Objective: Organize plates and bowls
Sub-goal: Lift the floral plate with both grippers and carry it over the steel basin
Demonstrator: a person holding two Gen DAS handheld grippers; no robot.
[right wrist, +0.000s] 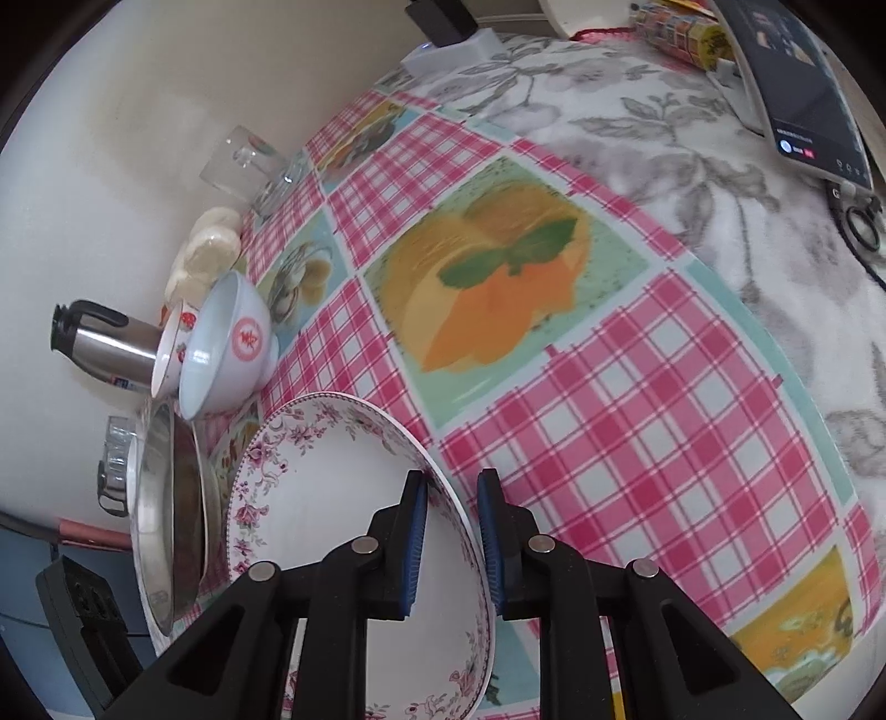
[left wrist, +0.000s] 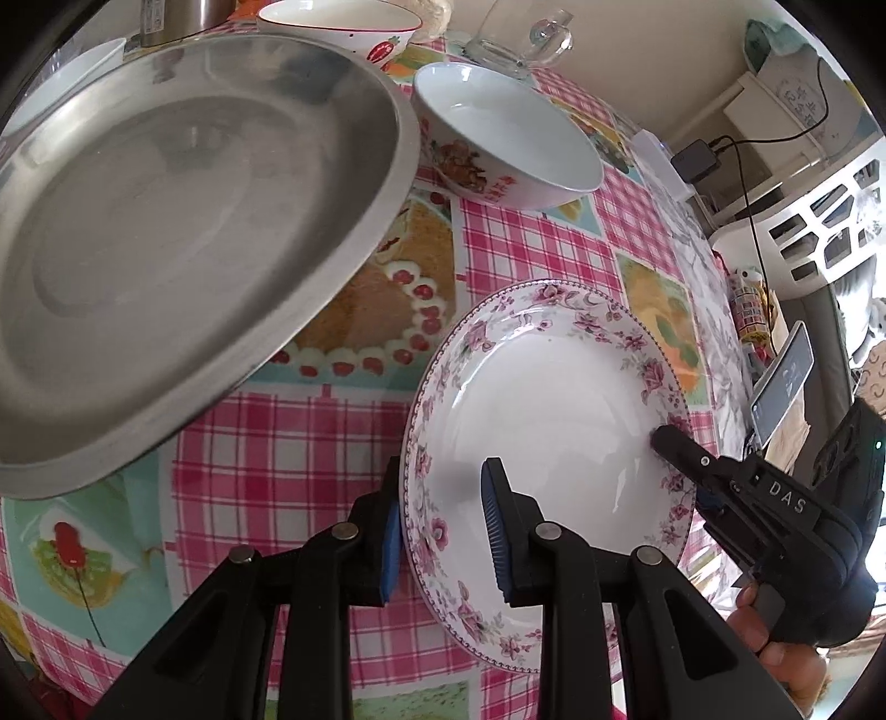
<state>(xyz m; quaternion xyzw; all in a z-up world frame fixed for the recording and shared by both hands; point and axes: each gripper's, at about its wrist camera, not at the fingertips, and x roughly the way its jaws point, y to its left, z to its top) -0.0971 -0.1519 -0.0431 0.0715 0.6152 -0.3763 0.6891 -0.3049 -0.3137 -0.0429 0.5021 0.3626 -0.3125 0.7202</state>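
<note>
A white deep plate with a pink floral rim [left wrist: 554, 399] lies over the checked tablecloth [left wrist: 526, 243]. My left gripper [left wrist: 443, 534] is shut on its near rim, one blue pad inside the plate and one outside. In the left wrist view my right gripper [left wrist: 684, 471] clamps the opposite rim, held by a person's hand [left wrist: 775, 637]. Seen from the right wrist, the right gripper [right wrist: 454, 540] straddles the floral plate's [right wrist: 332, 487] edge with pads on both sides. A large steel dish [left wrist: 183, 221] is to the left, and a white bowl with a picture [left wrist: 509, 138] stands behind.
A strawberry-print bowl [left wrist: 338, 22] and a glass [left wrist: 520, 39] stand at the back. From the right wrist I see a steel dish [right wrist: 166, 515], two bowls [right wrist: 227, 343], a steel flask [right wrist: 105, 338] and a glass [right wrist: 243, 160] by the wall. A phone [right wrist: 797, 83] rests on floral cloth.
</note>
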